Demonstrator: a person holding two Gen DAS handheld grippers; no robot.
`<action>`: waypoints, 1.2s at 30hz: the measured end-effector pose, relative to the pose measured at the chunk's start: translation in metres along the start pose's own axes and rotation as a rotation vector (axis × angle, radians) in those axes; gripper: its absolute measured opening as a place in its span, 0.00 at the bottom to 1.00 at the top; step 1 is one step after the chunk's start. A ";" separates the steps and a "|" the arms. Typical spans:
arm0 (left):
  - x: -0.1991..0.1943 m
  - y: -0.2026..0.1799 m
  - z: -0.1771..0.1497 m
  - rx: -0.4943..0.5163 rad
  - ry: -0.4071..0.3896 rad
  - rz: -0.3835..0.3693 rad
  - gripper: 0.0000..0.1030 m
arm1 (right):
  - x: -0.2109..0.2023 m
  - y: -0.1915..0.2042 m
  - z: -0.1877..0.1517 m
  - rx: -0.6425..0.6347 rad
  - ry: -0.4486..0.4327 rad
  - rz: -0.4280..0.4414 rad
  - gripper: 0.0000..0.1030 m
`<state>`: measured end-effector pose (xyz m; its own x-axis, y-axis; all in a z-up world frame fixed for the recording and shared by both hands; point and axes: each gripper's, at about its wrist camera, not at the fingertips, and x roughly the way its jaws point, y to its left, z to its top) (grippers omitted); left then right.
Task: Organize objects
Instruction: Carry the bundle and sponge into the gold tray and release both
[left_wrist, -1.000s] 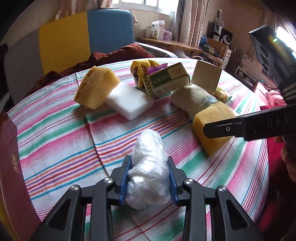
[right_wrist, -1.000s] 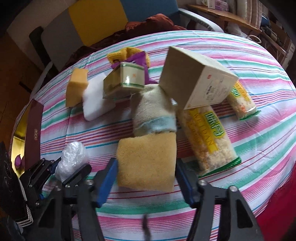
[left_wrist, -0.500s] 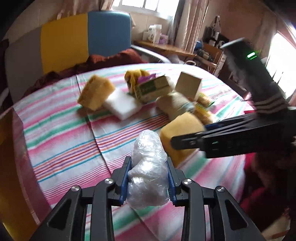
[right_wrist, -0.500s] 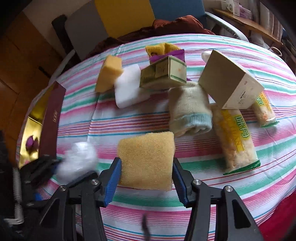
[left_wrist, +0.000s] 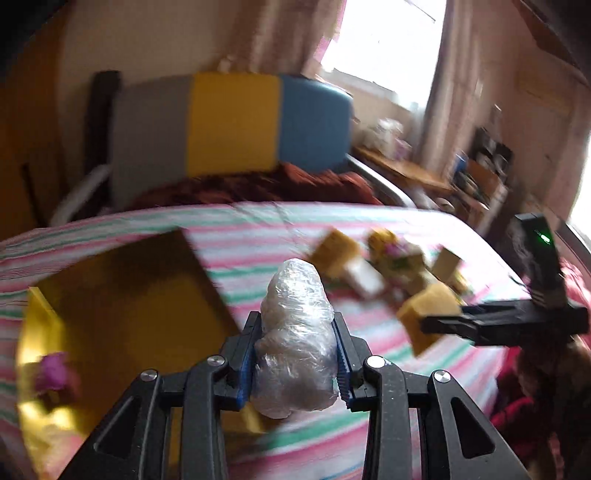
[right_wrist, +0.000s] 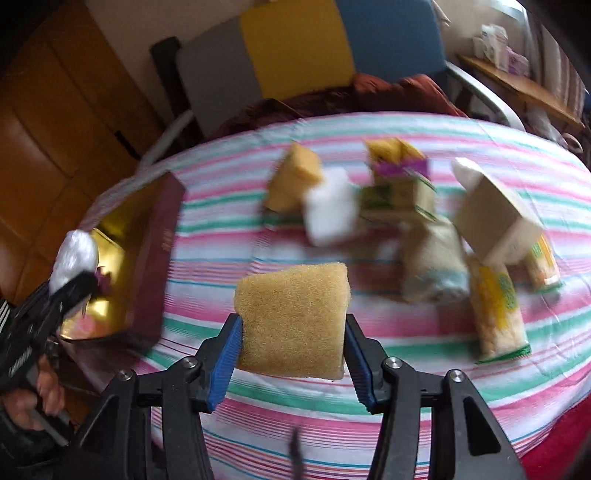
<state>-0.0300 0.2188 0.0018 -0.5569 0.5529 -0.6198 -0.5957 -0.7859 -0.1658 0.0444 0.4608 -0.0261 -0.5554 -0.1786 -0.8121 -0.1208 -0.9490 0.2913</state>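
My left view shows the window and shelves at far right, and my right gripper (left_wrist: 428, 325) side-on with the sponge (left_wrist: 430, 312) at its tip; the right view shows neither window nor its own profile. Only my right view shows the bench (right_wrist: 258, 413) clearly: a second sponge (right_wrist: 291, 177), white block (right_wrist: 332, 212), green carton (right_wrist: 399, 195), rolled cloth (right_wrist: 432, 258), tan box (right_wrist: 495, 218) and two snack packs (right_wrist: 496, 314), all blurred, at far right. It also shows a hand (right_wrist: 37, 391) on my left gripper (right_wrist: 75, 284) at near left, above the gold box (right_wrist: 110, 302).

My left gripper (left_wrist: 297, 354) is clenched on the plastic wad (left_wrist: 295, 339), which stands up between the jaws. My right gripper (right_wrist: 293, 350) is grasping the sponge (right_wrist: 293, 317), both blue pads pressed on its sides, off the bench.
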 end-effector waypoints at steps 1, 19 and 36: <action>-0.005 0.010 0.001 -0.015 -0.012 0.025 0.35 | 0.001 0.014 0.004 -0.022 -0.007 0.017 0.53; -0.046 0.177 -0.046 -0.360 0.003 0.304 0.71 | 0.065 0.226 0.024 -0.267 0.057 0.291 0.80; -0.076 0.169 -0.066 -0.347 0.002 0.413 0.71 | 0.059 0.244 -0.022 -0.373 -0.035 0.067 0.80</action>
<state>-0.0500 0.0259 -0.0302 -0.7029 0.1787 -0.6885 -0.1012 -0.9832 -0.1519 -0.0002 0.2127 -0.0139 -0.5806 -0.2403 -0.7779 0.2211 -0.9661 0.1333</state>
